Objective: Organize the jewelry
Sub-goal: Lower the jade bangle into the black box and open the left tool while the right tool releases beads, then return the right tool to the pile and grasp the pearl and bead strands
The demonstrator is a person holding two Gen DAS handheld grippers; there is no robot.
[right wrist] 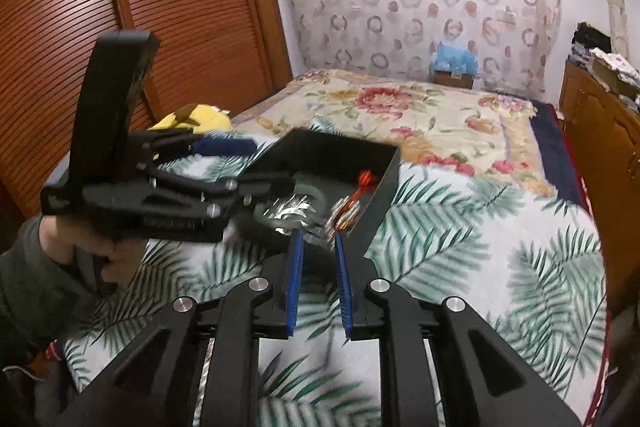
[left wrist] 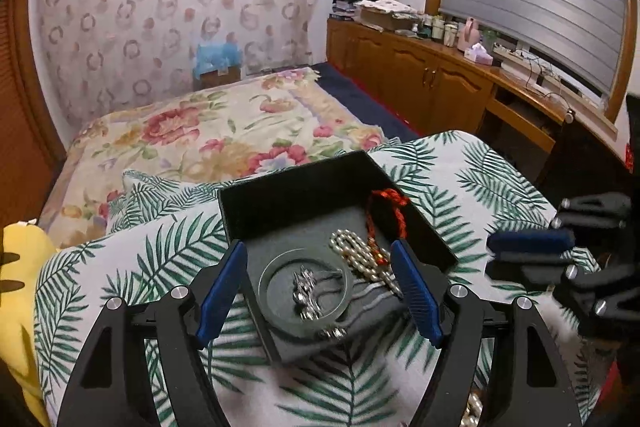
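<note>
Left gripper [left wrist: 320, 283]: jaws released, spread wide on either side of the black jewelry box [left wrist: 280, 195], the glass ring [left wrist: 306, 285] and pearls [left wrist: 360, 255] lying between them. Right gripper [right wrist: 318, 247]: jaws slightly parted, grasping nothing, the box's near wall just beyond its tips.

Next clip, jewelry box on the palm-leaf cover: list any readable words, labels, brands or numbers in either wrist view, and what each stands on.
None can be read.
Black jewelry box: no lettering shows.
Left gripper and right gripper: no markings show.
Bottles and boxes on the wooden cabinet: any labels are too small and blurred to read.
</note>
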